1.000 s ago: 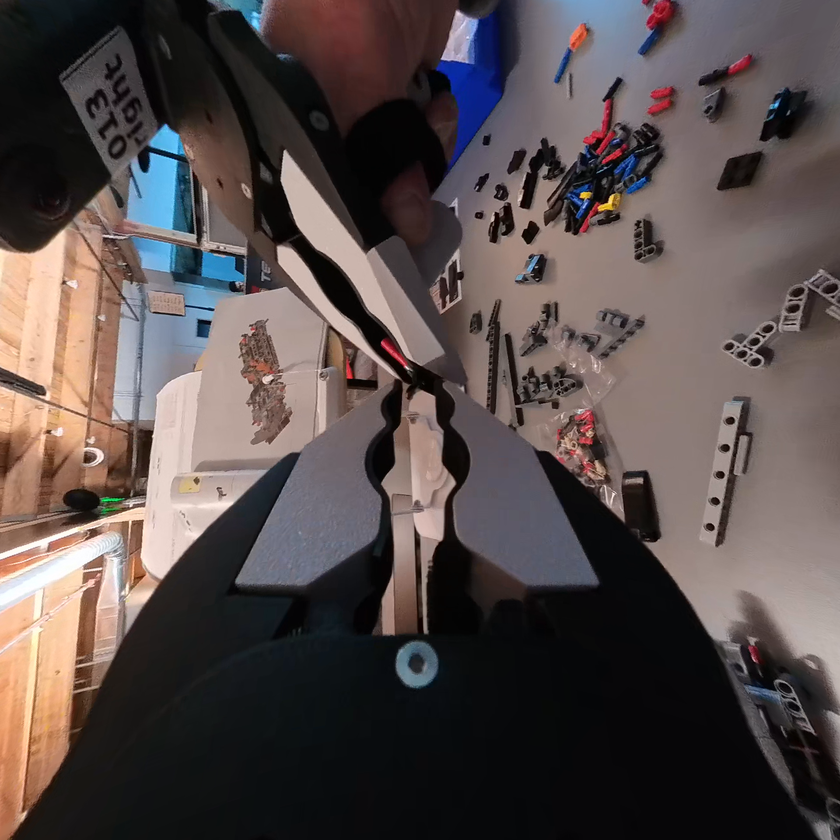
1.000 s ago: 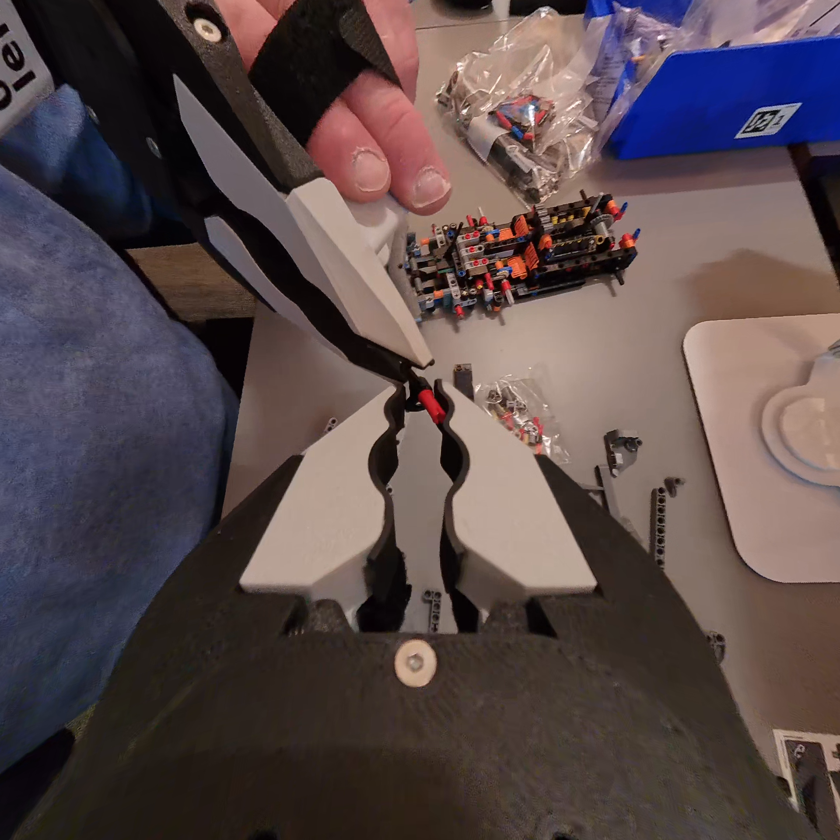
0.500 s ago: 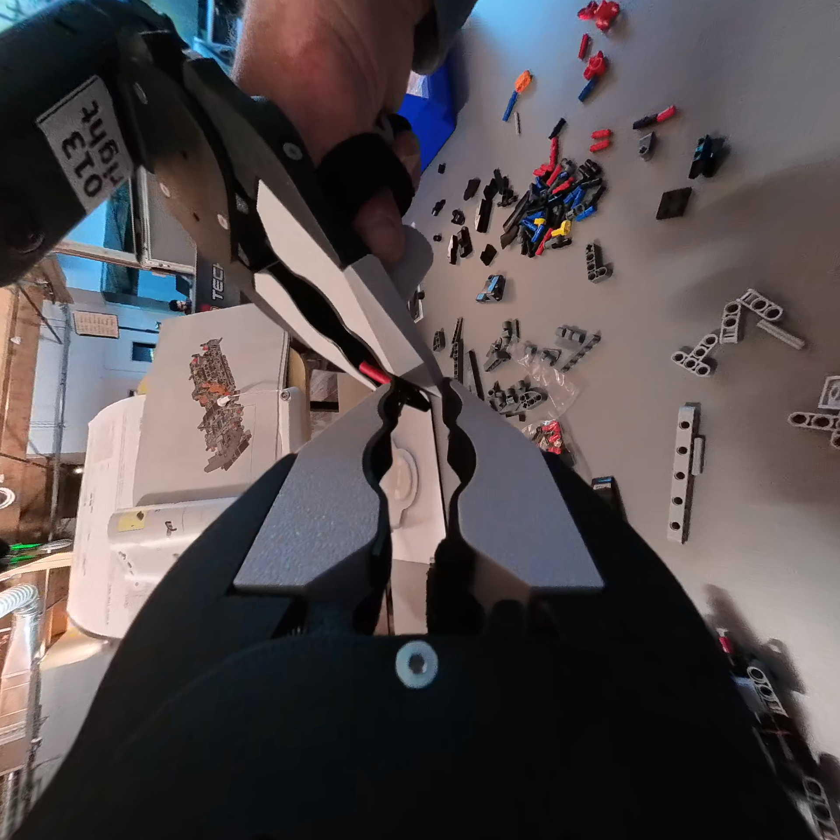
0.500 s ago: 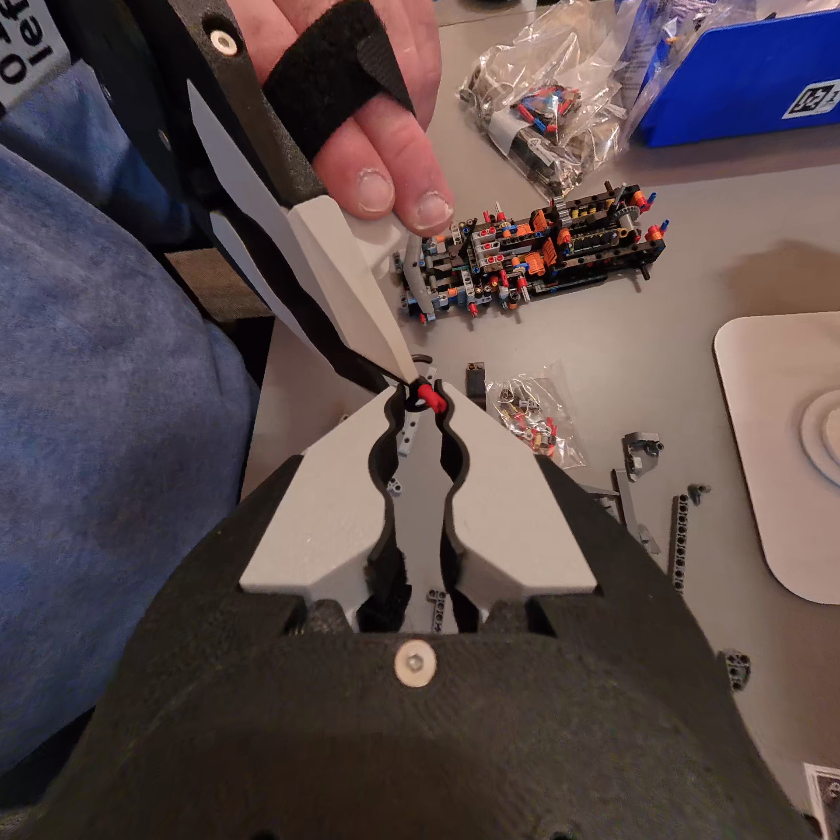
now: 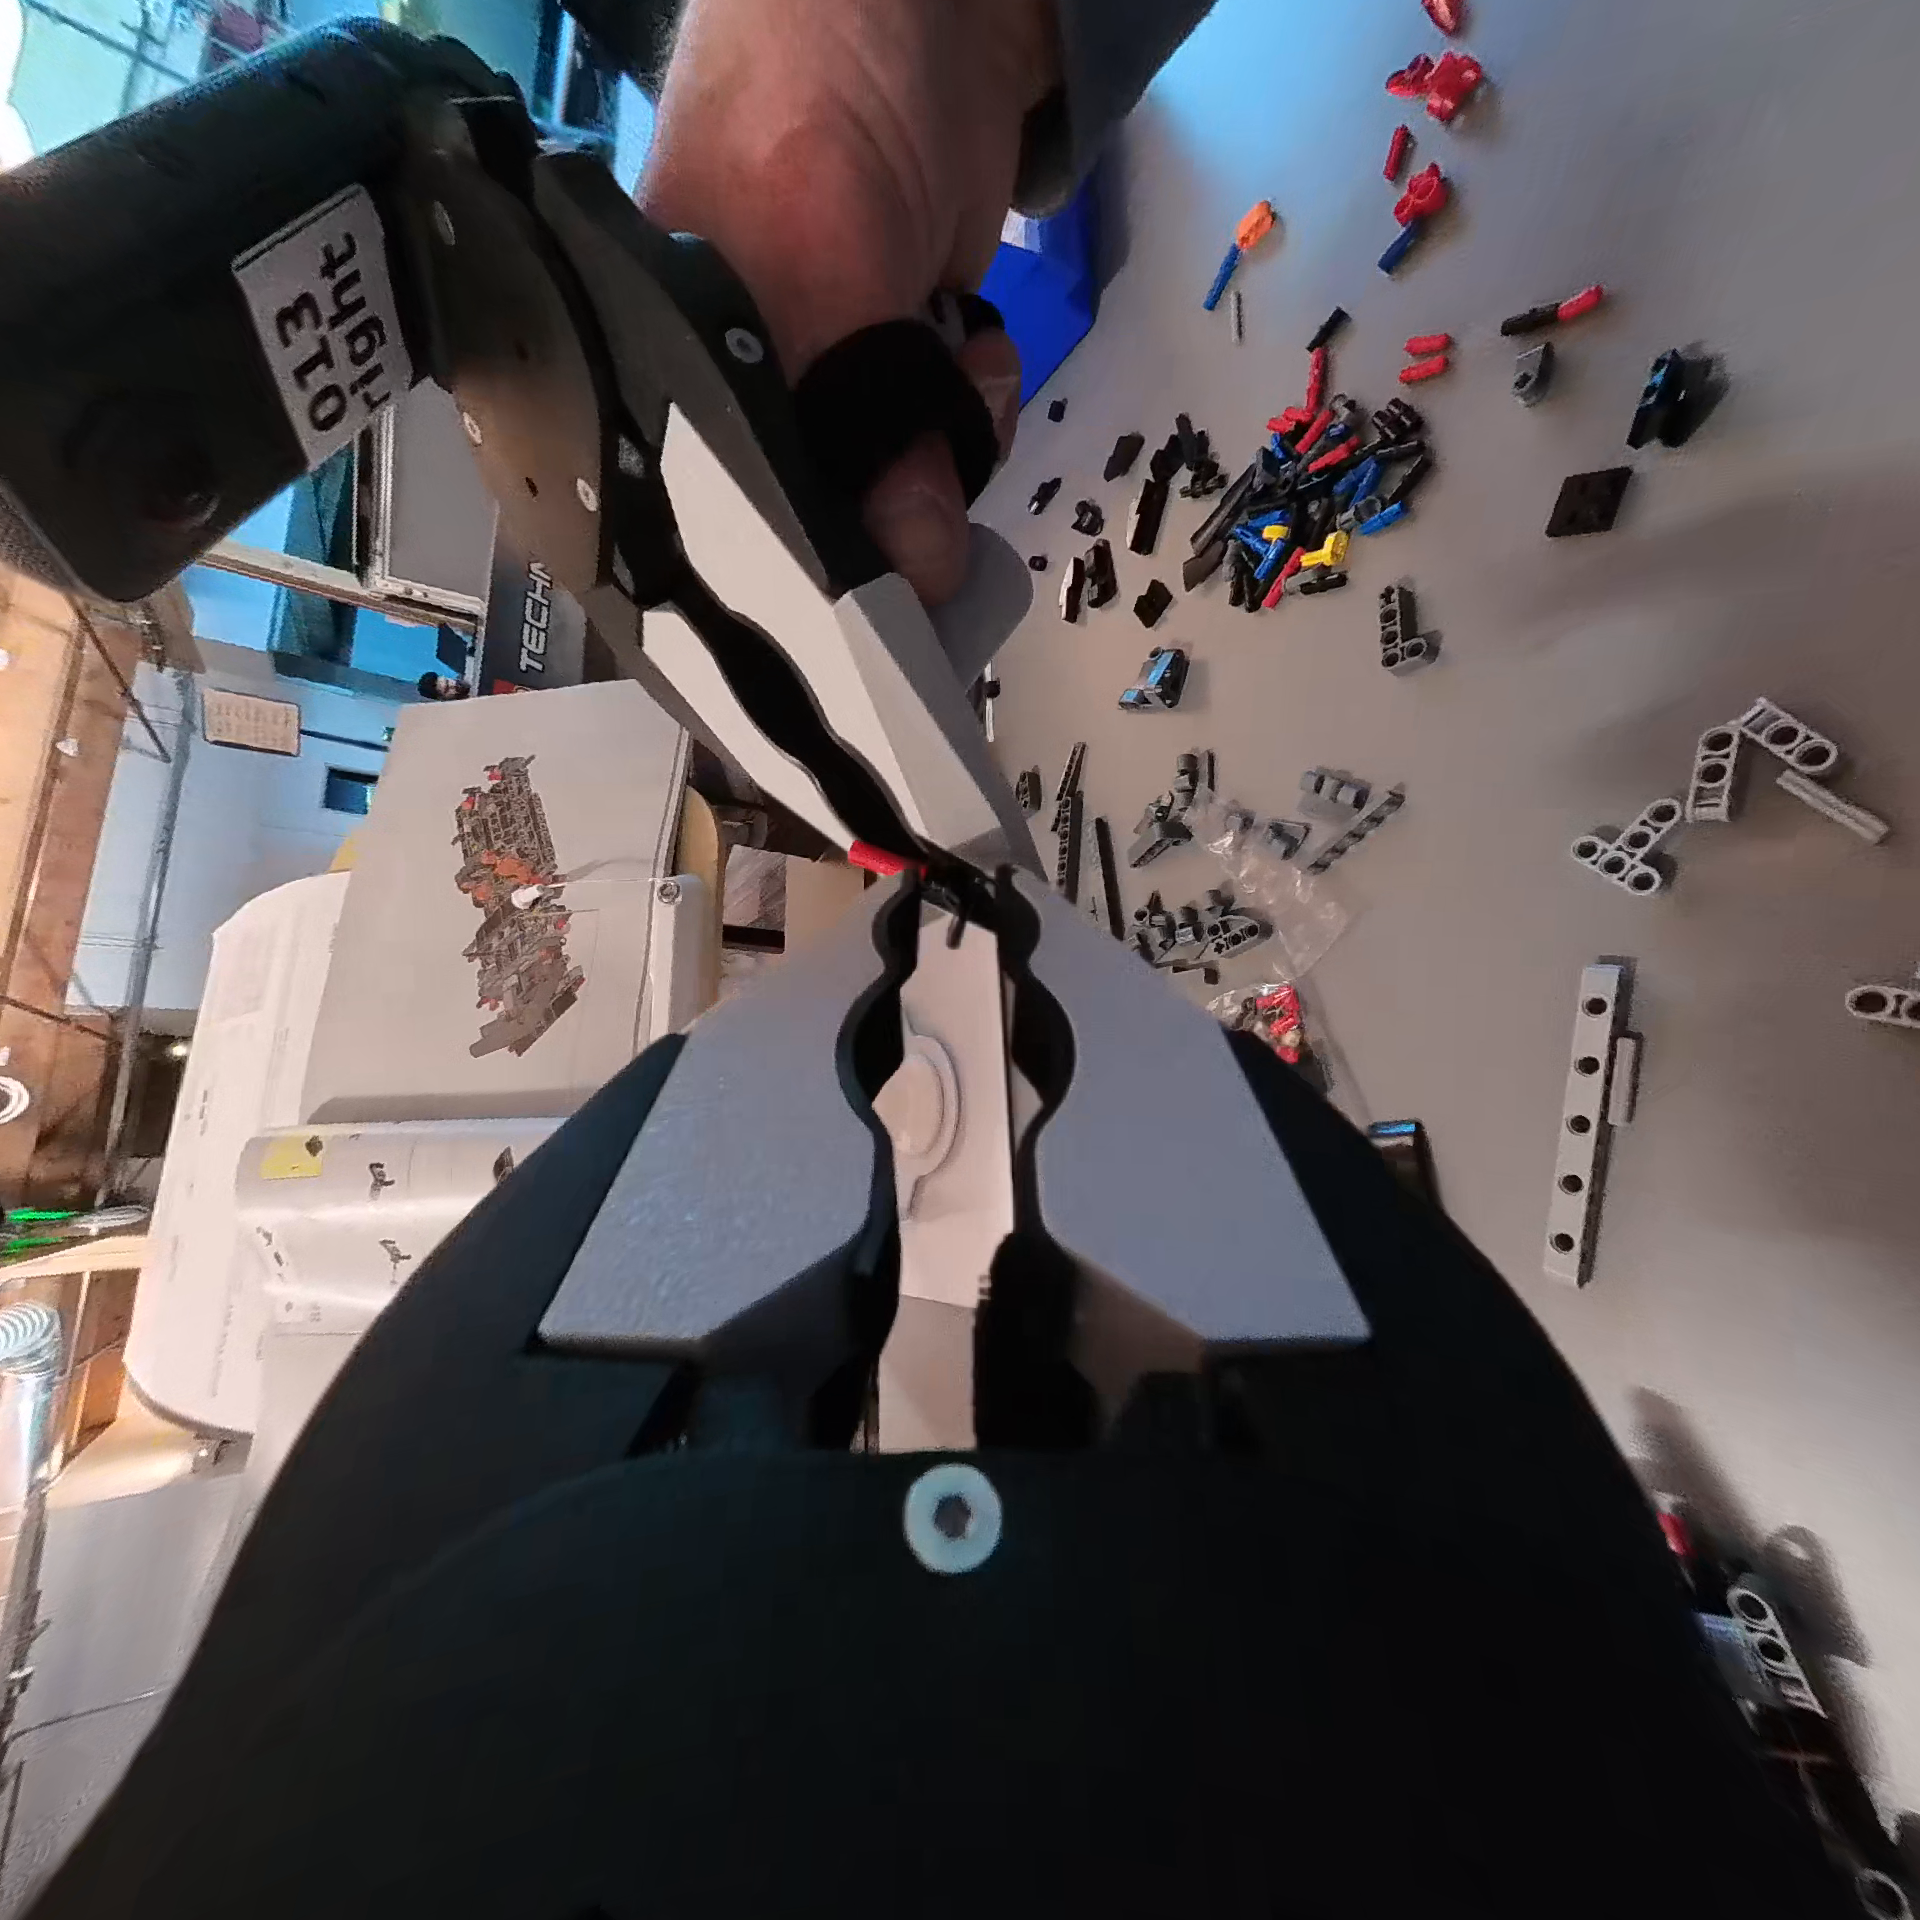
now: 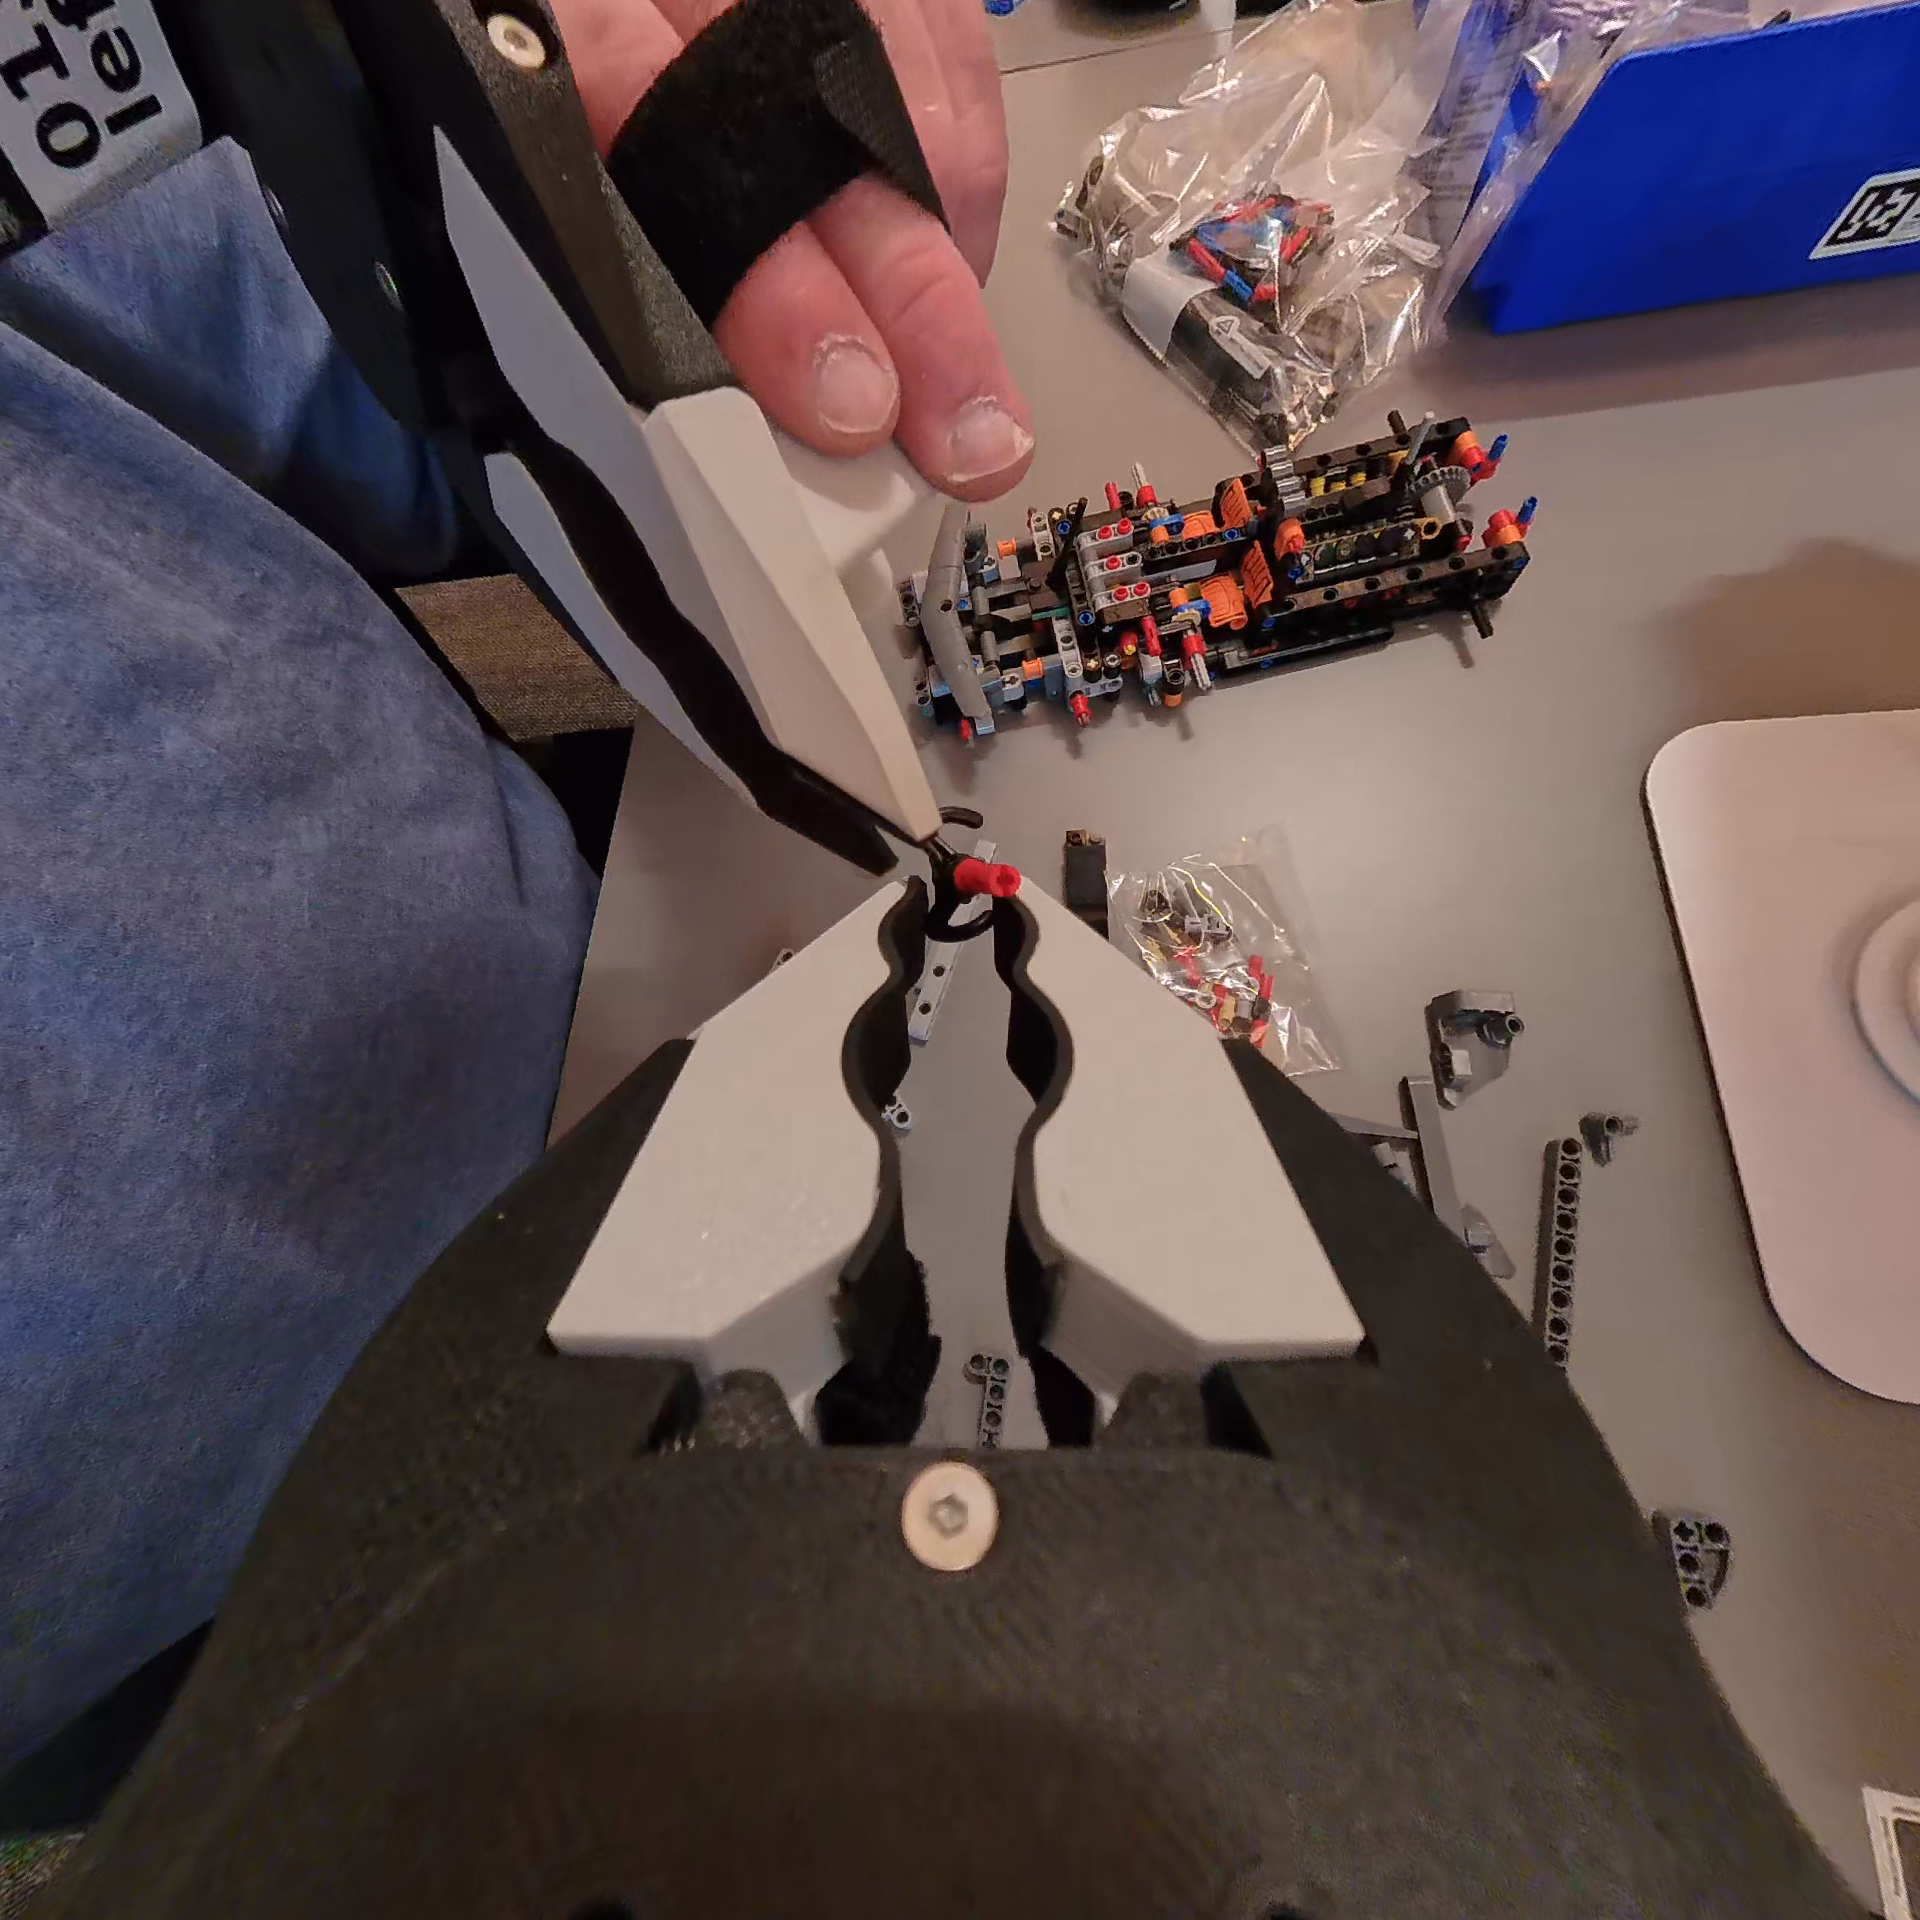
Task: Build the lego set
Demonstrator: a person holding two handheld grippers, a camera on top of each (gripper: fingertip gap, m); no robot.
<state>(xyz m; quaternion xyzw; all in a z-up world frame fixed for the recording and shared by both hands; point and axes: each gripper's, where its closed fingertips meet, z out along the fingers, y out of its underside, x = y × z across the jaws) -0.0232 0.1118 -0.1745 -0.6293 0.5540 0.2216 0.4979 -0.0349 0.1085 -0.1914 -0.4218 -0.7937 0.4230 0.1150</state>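
Meeting above the grey table (image 6: 1403, 790), the right gripper (image 6: 956, 899) is pinched almost closed on one red pin (image 6: 982, 880), while the left gripper (image 5: 961, 896), likewise nearly closed, grips one small black part (image 5: 951, 909) touching that pin. One blue bin (image 6: 1714, 208) at 1 o'clock holds clear bags, number unclear. Outside it lie one large parts bag (image 6: 1247, 260) and one small parts bag (image 6: 1216, 956), either side of one part-built model (image 6: 1216, 592) at 12 o'clock.

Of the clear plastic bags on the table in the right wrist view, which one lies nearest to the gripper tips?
The small flat bag just right of the right gripper. The big crumpled bags lie farther, beside the blue box.
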